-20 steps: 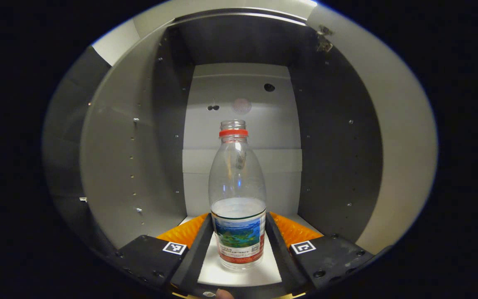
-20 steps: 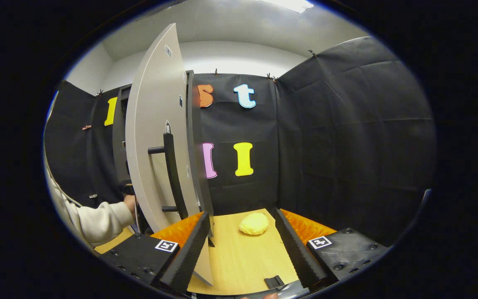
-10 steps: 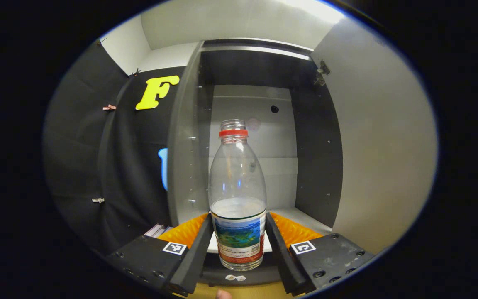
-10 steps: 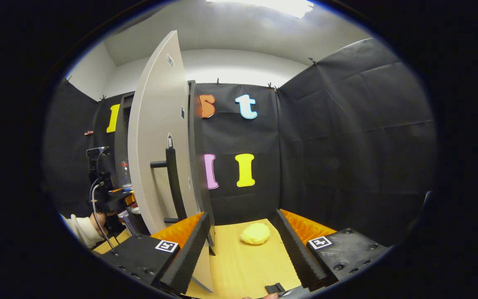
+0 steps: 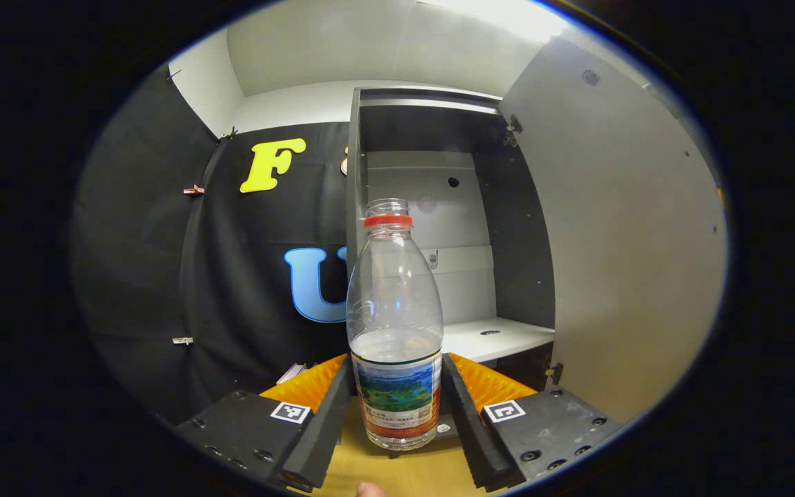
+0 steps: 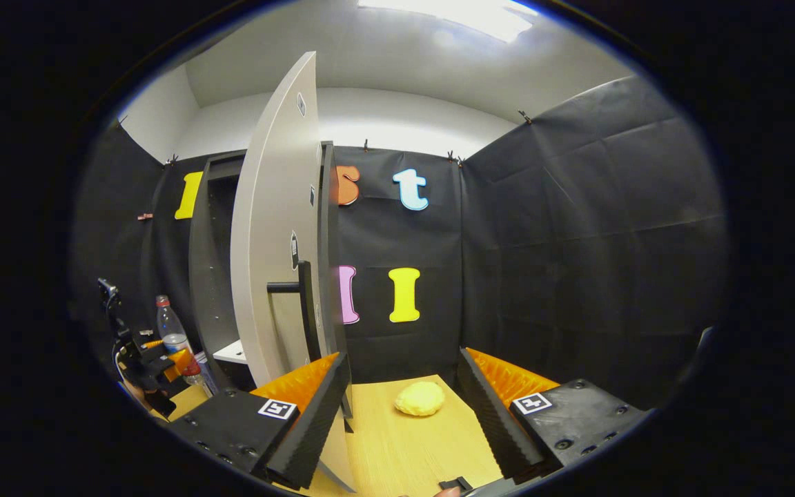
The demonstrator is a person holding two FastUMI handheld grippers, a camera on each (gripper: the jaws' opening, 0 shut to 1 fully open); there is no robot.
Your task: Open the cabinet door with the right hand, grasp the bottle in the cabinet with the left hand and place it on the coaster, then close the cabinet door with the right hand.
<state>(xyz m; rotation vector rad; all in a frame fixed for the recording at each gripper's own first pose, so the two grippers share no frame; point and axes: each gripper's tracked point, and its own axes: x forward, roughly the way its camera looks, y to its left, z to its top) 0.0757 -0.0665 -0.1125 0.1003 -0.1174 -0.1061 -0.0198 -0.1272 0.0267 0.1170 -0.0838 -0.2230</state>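
Observation:
A clear plastic bottle (image 5: 395, 324) with a red neck ring, no cap and a picture label stands upright between the fingers of my left gripper (image 5: 395, 400), which is shut on its lower body. It hangs out in front of the open cabinet (image 5: 432, 228), above the wooden table (image 5: 404, 476). In the right gripper view the same bottle (image 6: 171, 338) and the left gripper (image 6: 156, 362) show small at the far left. My right gripper (image 6: 404, 414) is open with nothing in it, just right of the open door's edge and its dark bar handle (image 6: 304, 310).
The grey cabinet door (image 6: 277, 228) swings wide, its inner face (image 5: 632, 235) filling the right of the left gripper view. A yellow lumpy object (image 6: 420, 399) lies on the wooden table (image 6: 397, 449) ahead of the right gripper. Black cloth walls close the booth.
The left gripper has drawn back out of the cabinet with the bottle held in it, so the shelf lies farther off. The right gripper has backed away slightly from the door.

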